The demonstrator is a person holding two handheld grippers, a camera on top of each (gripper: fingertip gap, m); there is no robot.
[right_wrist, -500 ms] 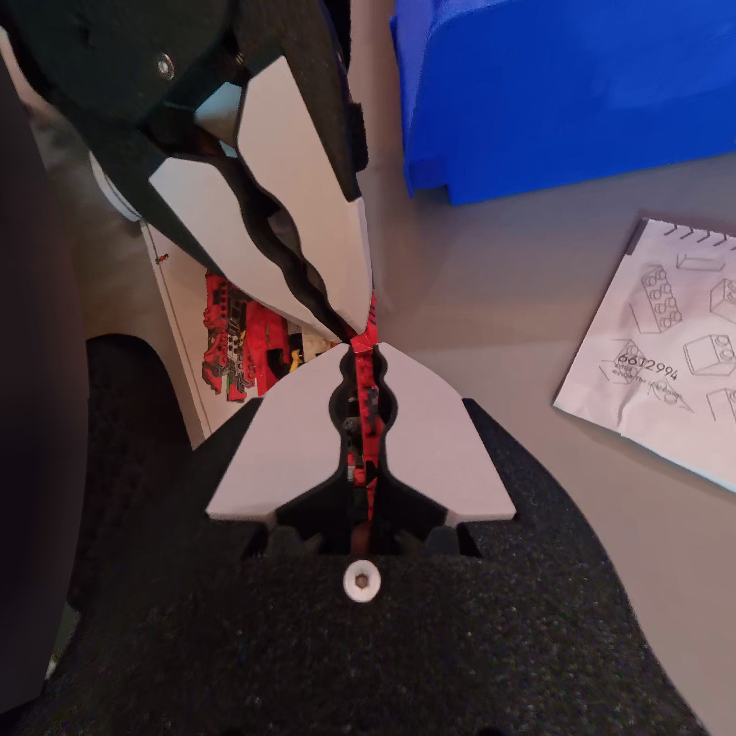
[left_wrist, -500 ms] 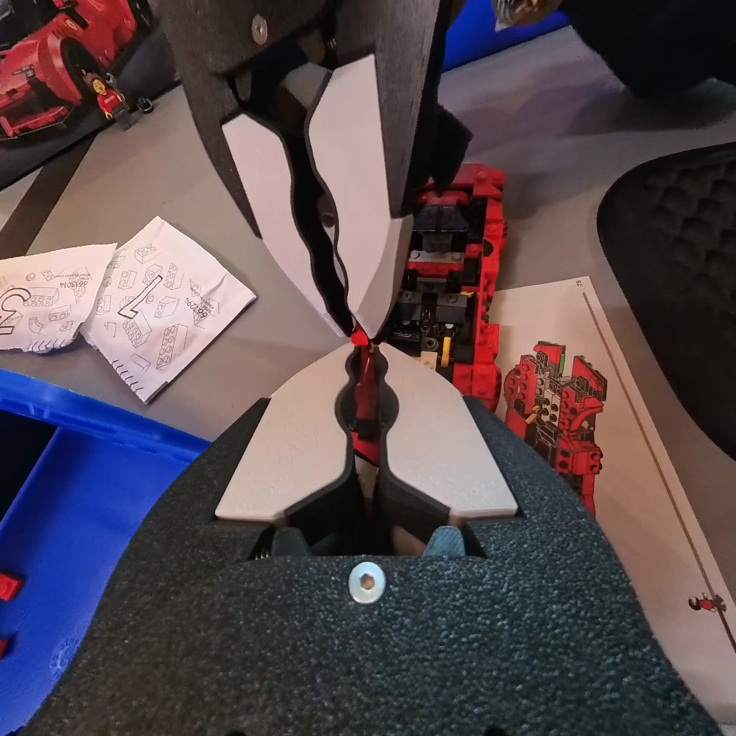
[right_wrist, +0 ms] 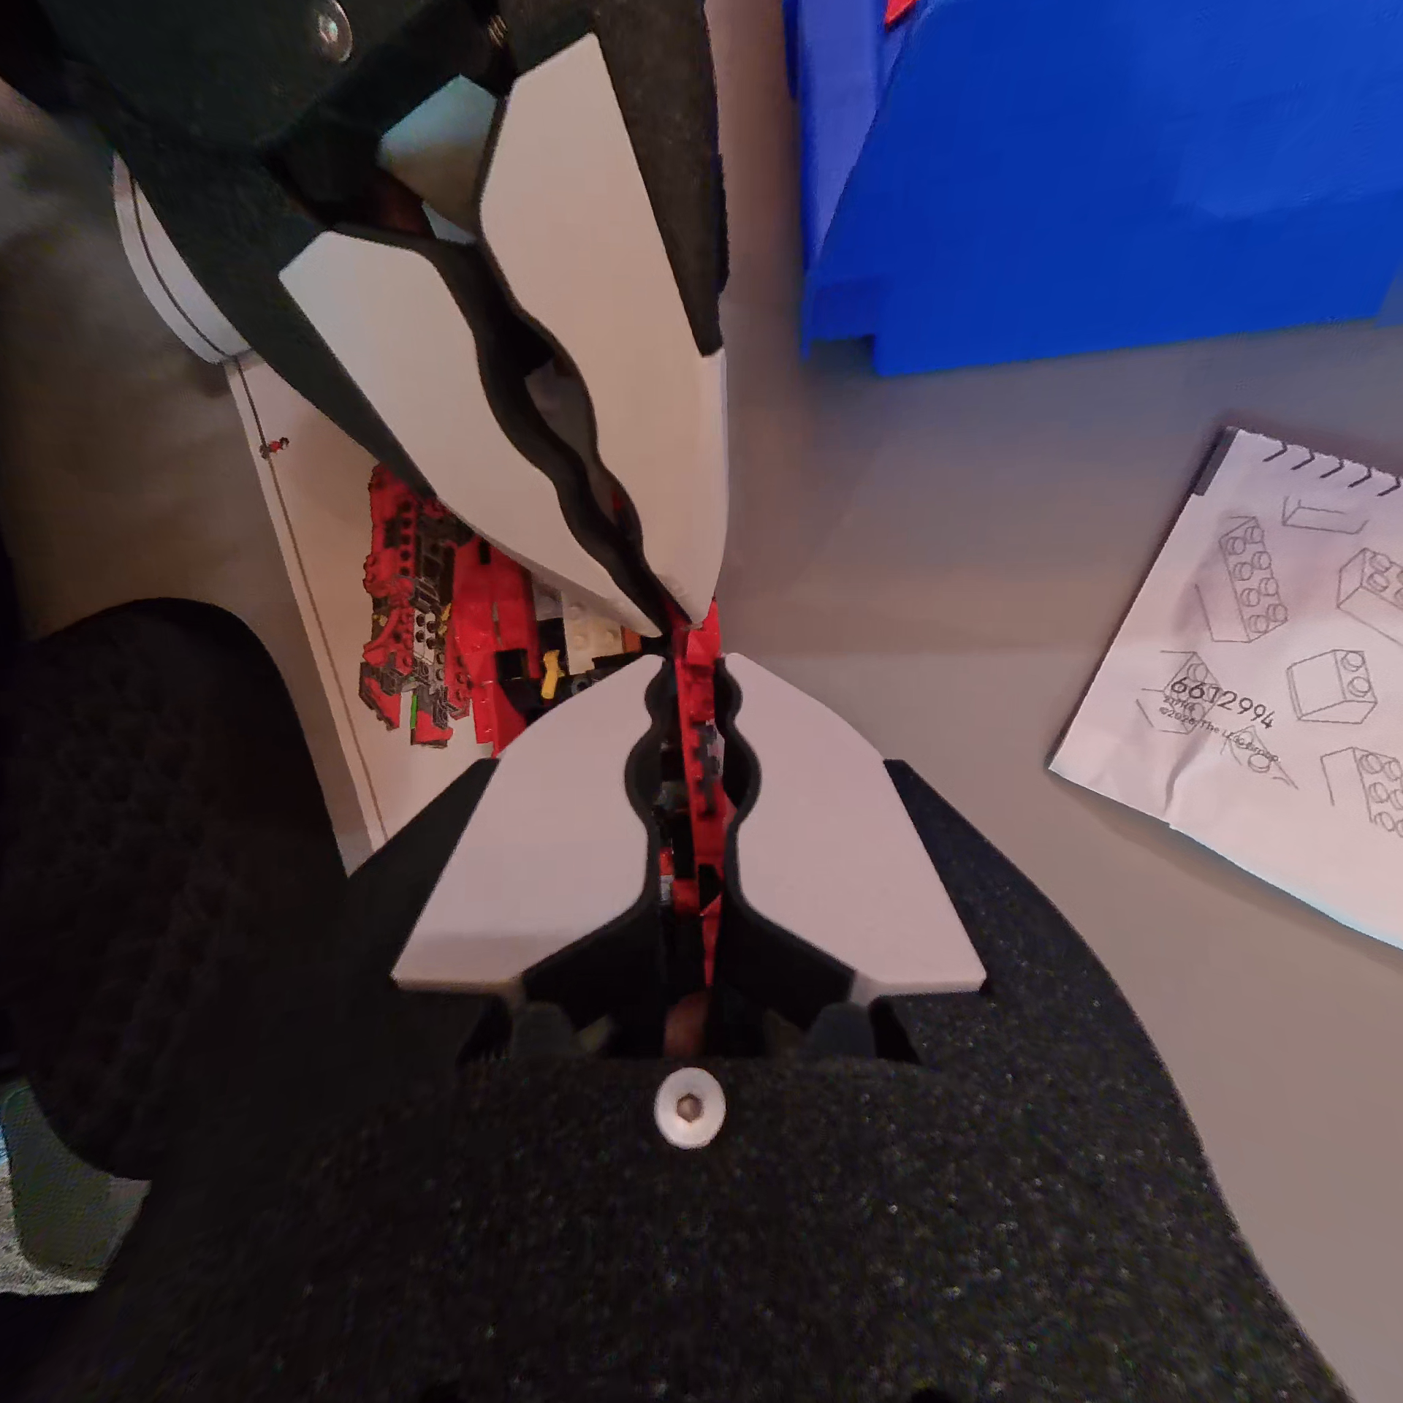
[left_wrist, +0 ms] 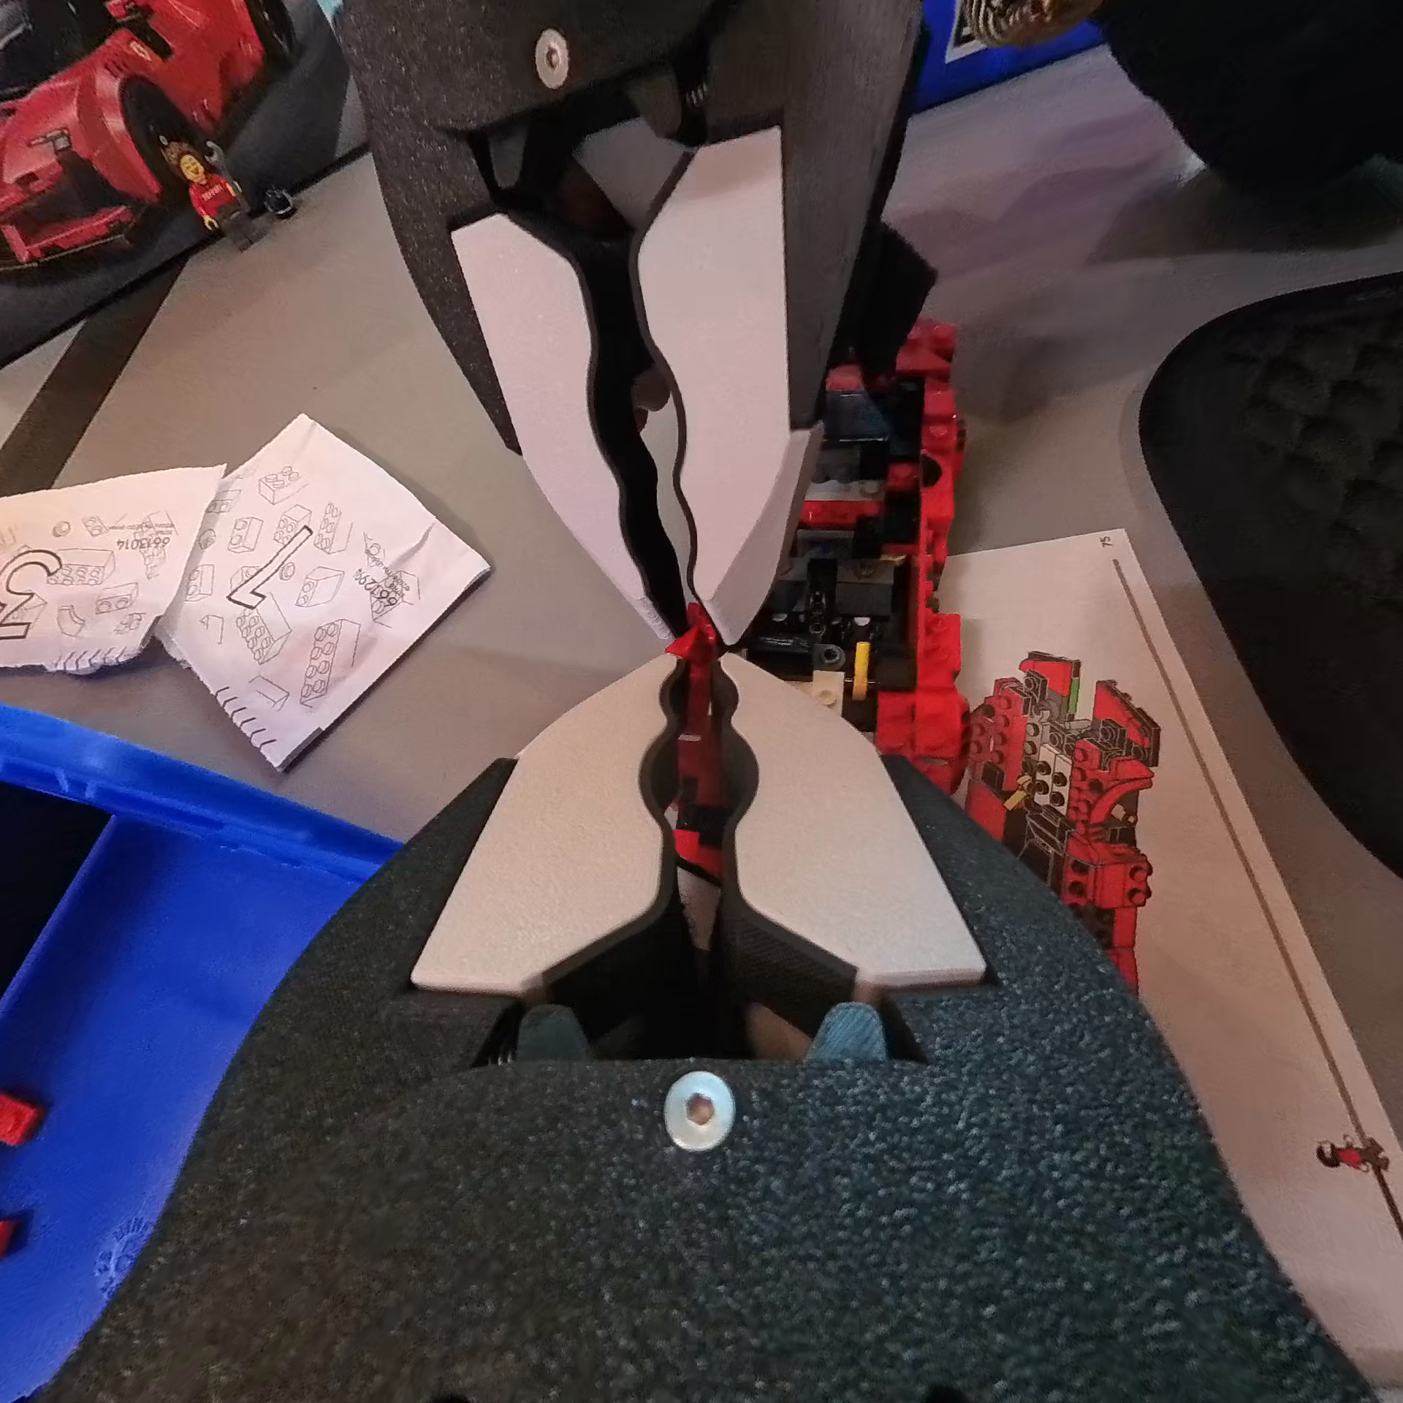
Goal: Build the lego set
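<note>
My left gripper (left_wrist: 698, 662) is shut on a thin red lego piece (left_wrist: 700, 729) that stands up between its jaws. My right gripper (left_wrist: 692, 616) comes in from above, tip to tip with it, and pinches the top of the red part. In the right wrist view my right gripper (right_wrist: 692, 660) is shut on a red and black lego piece (right_wrist: 702, 759), with the left gripper (right_wrist: 672, 613) meeting it from above. The half-built red and black lego car (left_wrist: 903, 607) lies on the table just behind and below the tips. It also shows in the right wrist view (right_wrist: 516, 668).
The open instruction booklet (left_wrist: 1078, 797) lies right of the car. Two printed paper bags (left_wrist: 304, 577) lie to the left. A blue bin (left_wrist: 152, 949) with red parts sits at the lower left. The lego box (left_wrist: 83, 152) stands far left. A black mat (left_wrist: 1306, 547) lies to the right. My left and right fingertips are right by each other.
Both grippers stay shut and tip to tip. The red piece at the tips shows slightly more and has tilted a little.
</note>
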